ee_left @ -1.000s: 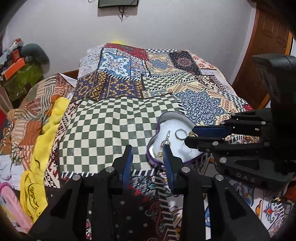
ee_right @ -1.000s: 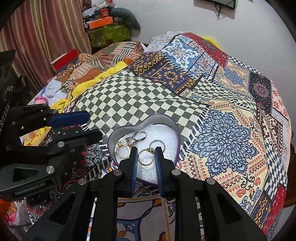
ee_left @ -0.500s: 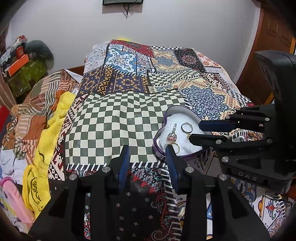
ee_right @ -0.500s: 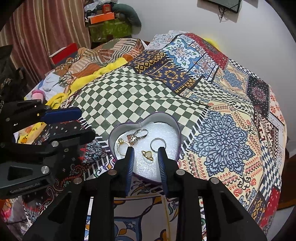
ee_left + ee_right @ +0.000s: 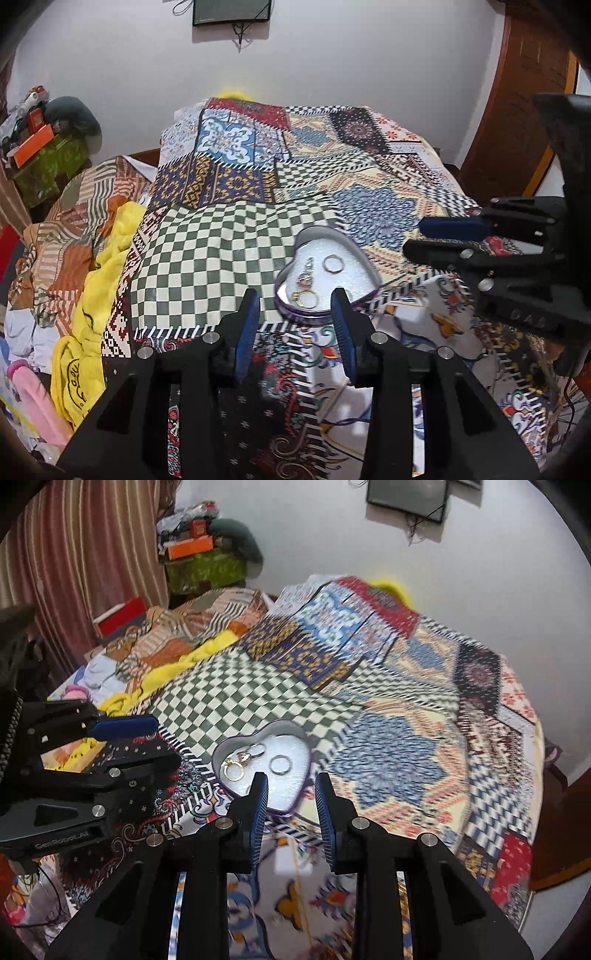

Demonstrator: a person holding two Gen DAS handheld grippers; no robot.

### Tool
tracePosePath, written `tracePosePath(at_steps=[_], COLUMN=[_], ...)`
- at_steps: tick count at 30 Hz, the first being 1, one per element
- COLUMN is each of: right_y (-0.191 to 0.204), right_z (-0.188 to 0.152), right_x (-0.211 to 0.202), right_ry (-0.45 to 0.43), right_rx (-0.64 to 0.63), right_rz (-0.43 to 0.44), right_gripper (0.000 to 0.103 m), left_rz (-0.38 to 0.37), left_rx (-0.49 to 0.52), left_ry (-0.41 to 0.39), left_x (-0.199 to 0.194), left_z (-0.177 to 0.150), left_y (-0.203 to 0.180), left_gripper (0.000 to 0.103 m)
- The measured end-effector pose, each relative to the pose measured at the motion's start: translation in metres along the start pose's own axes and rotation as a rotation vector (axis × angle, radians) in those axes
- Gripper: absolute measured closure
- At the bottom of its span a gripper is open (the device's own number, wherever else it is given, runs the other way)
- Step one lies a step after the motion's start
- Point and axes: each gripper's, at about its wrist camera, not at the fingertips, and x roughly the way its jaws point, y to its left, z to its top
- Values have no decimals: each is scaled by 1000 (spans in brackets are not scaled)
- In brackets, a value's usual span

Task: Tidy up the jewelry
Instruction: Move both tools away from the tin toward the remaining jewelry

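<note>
A heart-shaped purple tin (image 5: pixel 286 306) (image 5: pixel 291 806) with a white lining lies on the patchwork bedspread. Inside lie a silver ring (image 5: pixel 333 264) (image 5: pixel 280 765), a gold ring (image 5: pixel 307 298) (image 5: pixel 234 771) and a small charm piece (image 5: pixel 305 278) (image 5: pixel 253 751). My left gripper (image 5: pixel 295 306) is open and empty, raised just in front of the tin. My right gripper (image 5: pixel 290 792) is open and empty, raised at the tin's near edge; it shows at the right in the left wrist view (image 5: pixel 436 240).
The patchwork bedspread (image 5: pixel 229 258) covers the bed. A yellow cloth (image 5: pixel 107 266) and piled clothes lie at the left edge. A green box (image 5: pixel 205 570) with an orange box on it stands by the wall. A wooden door (image 5: pixel 517 110) is at the right.
My right gripper let go of the gold ring into the tin, opened wider and drew back and up. My left gripper opened wider and also pulled back from the tin.
</note>
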Motion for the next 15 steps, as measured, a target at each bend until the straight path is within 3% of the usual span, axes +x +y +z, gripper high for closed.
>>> tracePosePath(at_steps=[8,15], right_y=[-30,-53], right_z=[-13,-42], right_x=[-51,-65], right_ry=[-85,-79], right_rx=[72,124], right_rz=[-41,-91], right_gripper=[79,79], left_rz=[-44,-90], left_rx=[47,95], left_ry=[-24,-2], left_x=[-17,-15], left_z=[6,3], left_y=[-35,-71], left_gripper=[59,59])
